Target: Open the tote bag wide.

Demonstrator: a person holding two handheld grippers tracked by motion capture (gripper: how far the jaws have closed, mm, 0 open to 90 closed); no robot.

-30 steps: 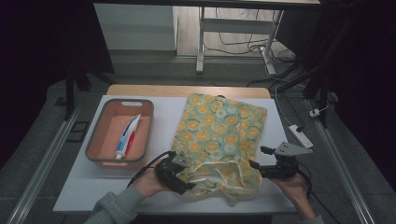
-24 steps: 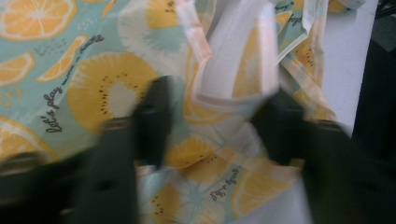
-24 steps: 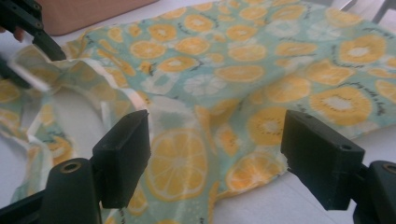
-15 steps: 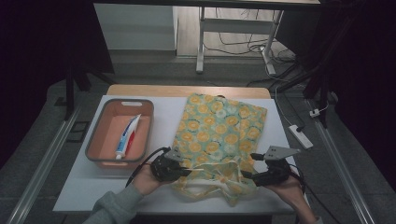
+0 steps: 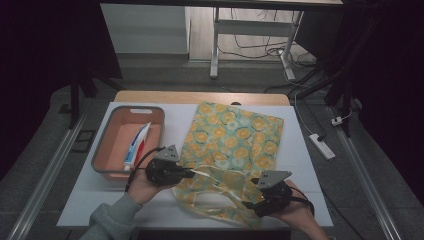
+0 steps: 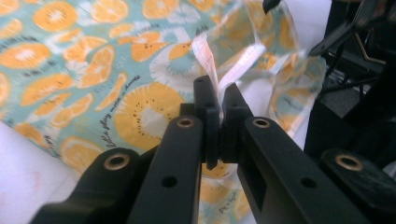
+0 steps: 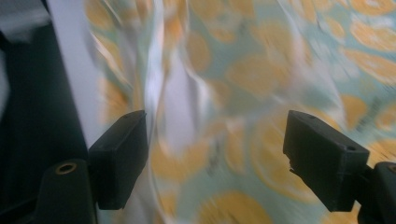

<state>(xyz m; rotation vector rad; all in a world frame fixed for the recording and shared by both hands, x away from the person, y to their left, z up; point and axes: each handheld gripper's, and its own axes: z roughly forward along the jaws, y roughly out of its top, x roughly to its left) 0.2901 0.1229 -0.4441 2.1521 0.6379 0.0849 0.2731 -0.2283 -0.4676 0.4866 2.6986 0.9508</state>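
A cloth bag printed with orange and kiwi slices lies flat on the white table, its open end toward me. My left gripper is at the bag's near left corner. In the left gripper view its jaws are shut on a pale strip of the bag's rim, which is lifted off the table. My right gripper hovers at the bag's near right edge. It stands open over the blurred cloth, with nothing pinched.
An orange basket with a grey rim sits at the table's left and holds a toothpaste tube. A wooden strip edges the far side of the table. A power strip lies on the floor to the right.
The left gripper has closed on the bag's rim and drawn it up and to the left. The right gripper has slid left and nearer, onto the bag's edge.
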